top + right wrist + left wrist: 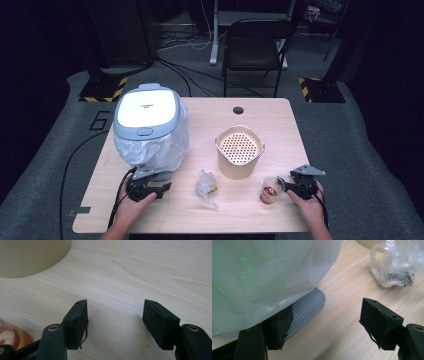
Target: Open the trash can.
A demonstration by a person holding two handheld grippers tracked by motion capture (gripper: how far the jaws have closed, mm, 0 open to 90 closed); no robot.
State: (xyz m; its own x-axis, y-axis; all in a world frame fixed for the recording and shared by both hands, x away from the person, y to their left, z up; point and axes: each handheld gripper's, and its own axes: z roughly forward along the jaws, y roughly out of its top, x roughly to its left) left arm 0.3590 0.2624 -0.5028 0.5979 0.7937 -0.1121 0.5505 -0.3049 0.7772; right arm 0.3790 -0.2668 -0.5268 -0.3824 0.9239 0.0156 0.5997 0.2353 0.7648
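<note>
A grey-and-white pedal bin (147, 117) lined with a translucent bag (262, 272) stands at the table's left. My left gripper (164, 189) lies low in front of it, open, nothing between its jaws (327, 325); its left jaw sits against the bin's ribbed grey pedal (308, 306). A crumpled clear wrapper (206, 187) (393, 265) lies on the wood further right. My right gripper (286, 187) (115, 322) is open over bare wood. A clear plastic cup with brownish contents (270, 190) (10, 336) stands just outside its left jaw.
A beige perforated container (239, 150) (30, 255) stands mid-table behind the cup. The wooden table (270, 117) has a cable hole (238, 110) near its far edge. A black chair (255, 45) and floor cables lie beyond.
</note>
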